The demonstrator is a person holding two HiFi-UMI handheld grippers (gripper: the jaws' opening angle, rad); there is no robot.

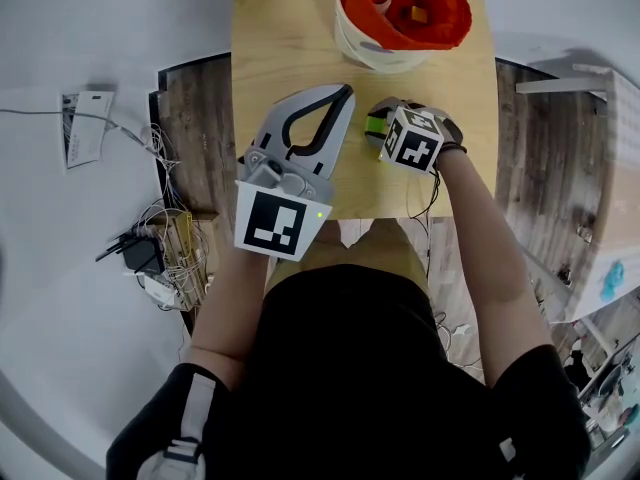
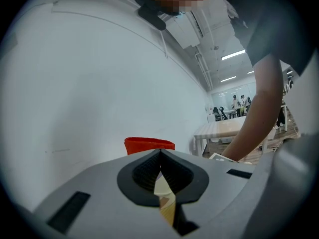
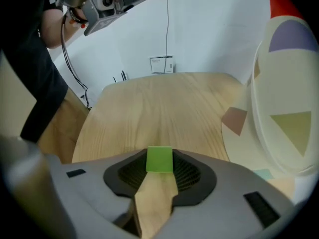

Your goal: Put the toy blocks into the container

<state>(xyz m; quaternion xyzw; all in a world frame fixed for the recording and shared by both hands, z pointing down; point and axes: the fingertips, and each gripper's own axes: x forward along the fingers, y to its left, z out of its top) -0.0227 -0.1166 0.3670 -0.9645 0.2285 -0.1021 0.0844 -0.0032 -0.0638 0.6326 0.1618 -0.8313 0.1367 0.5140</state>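
**Green block pinched at the tips, bucket close by**

Green plastic fills the gap at the very front of your right gripper. The two jaws press on the block's opposite sides, and the block's underside rests on the wooden table. You have it only by the last bit of the ribbed pads, with nothing deeper in the throat.

Your left gripper has its jaws pressed together at the tips with nothing between them. It hangs over the table just beside the right one and points roughly level toward the bucket.

The bucket, white with an orange-red lining, stands near the far edge of the table, a little beyond the block. At least one orange block already lies inside.

The likely next step is a lift and carry over the rim, and that is where things could go wrong:

- **Slipping:** a grip this far forward may let the block swivel or slide out if you swing fast or tilt the wrist sharply.
- **Catching the rim:** the bucket wall rises close on the right, so a low carry could clip it and nudge the bucket toward the table edge.
- **Bumping the other gripper:** keep the idle left gripper clear, since the two sit close enough to knock together as you rise.
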